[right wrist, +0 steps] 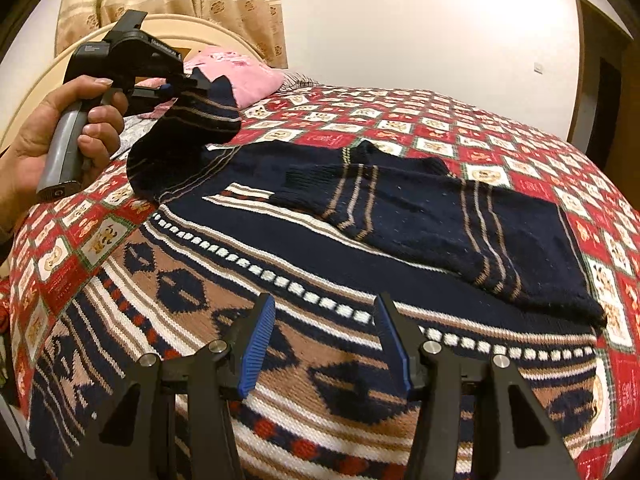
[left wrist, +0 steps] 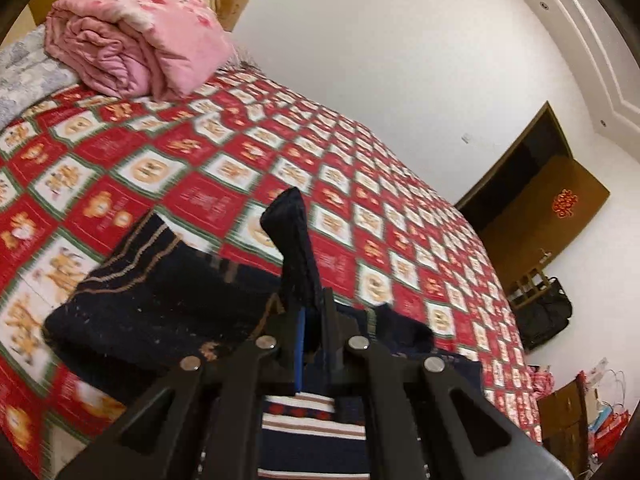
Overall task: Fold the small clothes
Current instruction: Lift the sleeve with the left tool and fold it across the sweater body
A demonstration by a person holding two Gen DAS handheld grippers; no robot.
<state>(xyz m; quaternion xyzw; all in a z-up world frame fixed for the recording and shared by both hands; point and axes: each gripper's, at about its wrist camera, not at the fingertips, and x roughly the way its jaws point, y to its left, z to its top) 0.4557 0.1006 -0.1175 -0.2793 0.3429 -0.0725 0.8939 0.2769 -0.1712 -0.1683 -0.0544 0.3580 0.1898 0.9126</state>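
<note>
A navy knitted sweater [right wrist: 304,280] with white, brown and red patterns lies flat on the bed. Its right sleeve [right wrist: 420,208] is folded across the body. My left gripper [left wrist: 314,312] is shut on the left sleeve [left wrist: 160,292] and holds it lifted above the bed; the cuff sticks up between its fingers. In the right wrist view the left gripper [right wrist: 188,82] hangs at the upper left with the sleeve [right wrist: 188,140] draped below it. My right gripper [right wrist: 326,344] is open and empty, just above the sweater's lower part.
A red and white patterned bedspread [left wrist: 280,148] covers the bed. A folded pink quilt [left wrist: 136,40] lies near the headboard. A wooden door [left wrist: 552,196] and a dark bag [left wrist: 548,312] are beyond the bed's far end.
</note>
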